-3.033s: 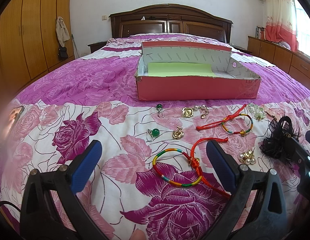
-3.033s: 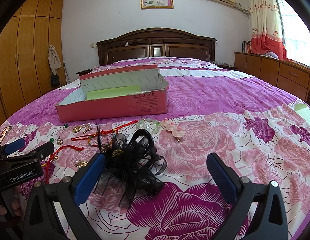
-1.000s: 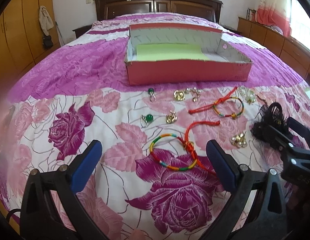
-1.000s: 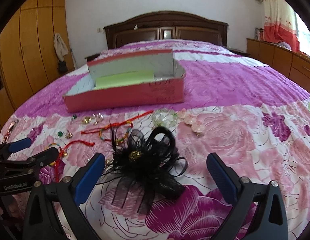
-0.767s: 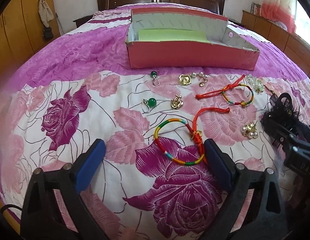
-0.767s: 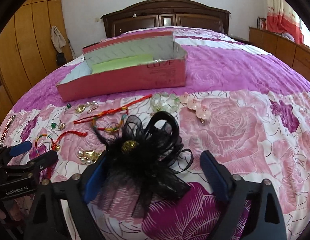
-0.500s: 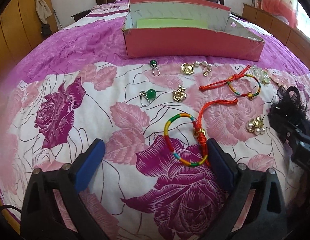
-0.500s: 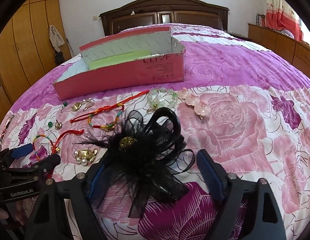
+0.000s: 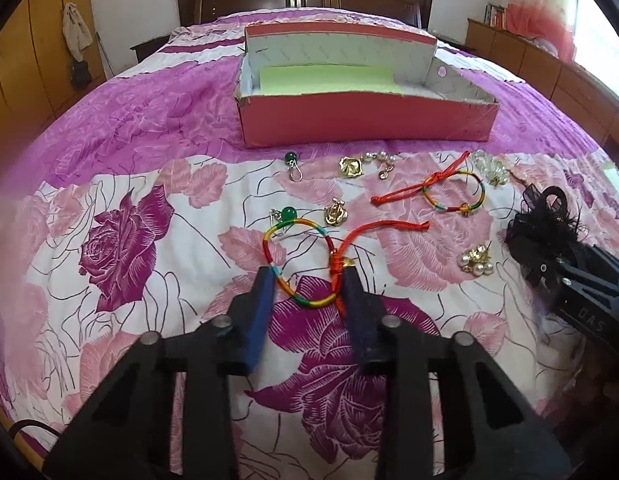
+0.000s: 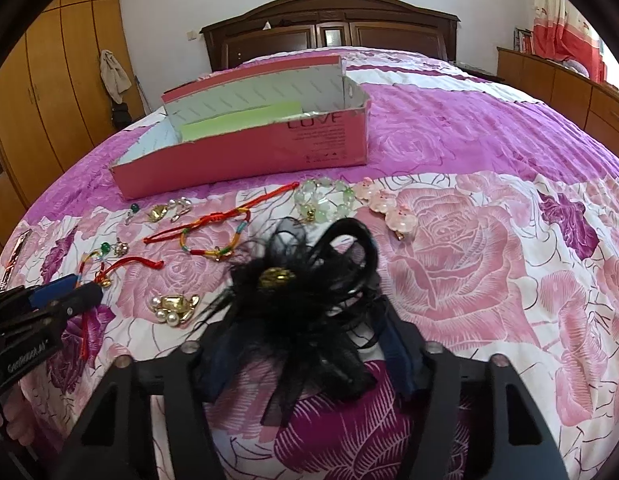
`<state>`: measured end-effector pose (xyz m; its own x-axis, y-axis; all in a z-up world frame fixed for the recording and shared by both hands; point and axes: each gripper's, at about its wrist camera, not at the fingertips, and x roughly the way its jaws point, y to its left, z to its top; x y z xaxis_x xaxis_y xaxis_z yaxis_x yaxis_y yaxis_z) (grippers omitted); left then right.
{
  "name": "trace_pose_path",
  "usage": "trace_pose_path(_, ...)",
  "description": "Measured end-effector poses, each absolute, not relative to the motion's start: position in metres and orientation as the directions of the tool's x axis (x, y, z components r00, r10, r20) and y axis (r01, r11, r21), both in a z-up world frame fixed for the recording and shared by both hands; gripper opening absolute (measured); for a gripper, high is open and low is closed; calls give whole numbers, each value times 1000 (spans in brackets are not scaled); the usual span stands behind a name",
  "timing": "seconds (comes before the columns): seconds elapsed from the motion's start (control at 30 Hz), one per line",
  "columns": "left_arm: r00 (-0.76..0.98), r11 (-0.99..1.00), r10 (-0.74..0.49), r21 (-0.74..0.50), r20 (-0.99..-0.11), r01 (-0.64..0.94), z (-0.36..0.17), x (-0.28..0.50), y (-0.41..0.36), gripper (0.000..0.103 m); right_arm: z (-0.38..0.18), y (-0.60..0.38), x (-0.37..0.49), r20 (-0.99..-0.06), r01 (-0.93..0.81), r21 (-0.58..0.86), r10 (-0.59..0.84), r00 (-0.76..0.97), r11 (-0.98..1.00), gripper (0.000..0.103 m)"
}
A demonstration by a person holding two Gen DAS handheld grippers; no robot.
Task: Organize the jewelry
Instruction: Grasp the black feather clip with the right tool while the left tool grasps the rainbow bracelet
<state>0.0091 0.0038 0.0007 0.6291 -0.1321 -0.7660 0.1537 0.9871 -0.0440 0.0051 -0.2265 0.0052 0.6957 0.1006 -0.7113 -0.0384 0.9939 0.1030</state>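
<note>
On the flowered bedspread lies a rainbow cord bracelet point(image 9: 309, 303) with a red tail. My left gripper point(image 9: 307, 280) has its jaws closing on it, and both blue pads touch the loop's sides. A black feathered hair flower point(image 10: 293, 292) with a gold centre sits between the closing jaws of my right gripper point(image 10: 305, 344), whose pads are buried in its mesh. In the left wrist view the flower point(image 9: 545, 220) and right gripper point(image 9: 569, 276) show at the right edge. The open pink box point(image 9: 365, 120) stands beyond the jewelry.
Loose pieces lie between me and the box: a second rainbow bracelet point(image 9: 455, 196), two green bead earrings point(image 9: 289, 158), gold charms point(image 9: 351, 166), a pearl cluster point(image 9: 475, 260), a pale green bead bracelet point(image 10: 325, 200) and a pink clip point(image 10: 389, 208). Wardrobes stand left, a headboard behind.
Both grippers have gone from wide open to narrow. The left pads have come in against the bracelet's loop, and the right pads have pushed into the hair flower.
</note>
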Motion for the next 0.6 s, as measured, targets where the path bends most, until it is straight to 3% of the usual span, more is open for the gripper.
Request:
trace_pose_path(0.13,637,983,-164,-74,-753,165,6,8,9,11,8,-228,3,-703,-47,113,113,702,993,51)
trace_pose_path(0.23,640,979,-190,-93,-744,182,8,9,11,1,9,-229,1,-699,-42,117,112,707,992,38)
trace_pose_path(0.27,641,977,-197,-98,-742,187,9,9,10,0,10,-230,1,-697,-41,116,111,708,992,31)
trace_pose_path(0.6,658,965,-253,-138,-709,223,21,8,11,0,20,-227,-7,-665,-81,113,136,734,990,21)
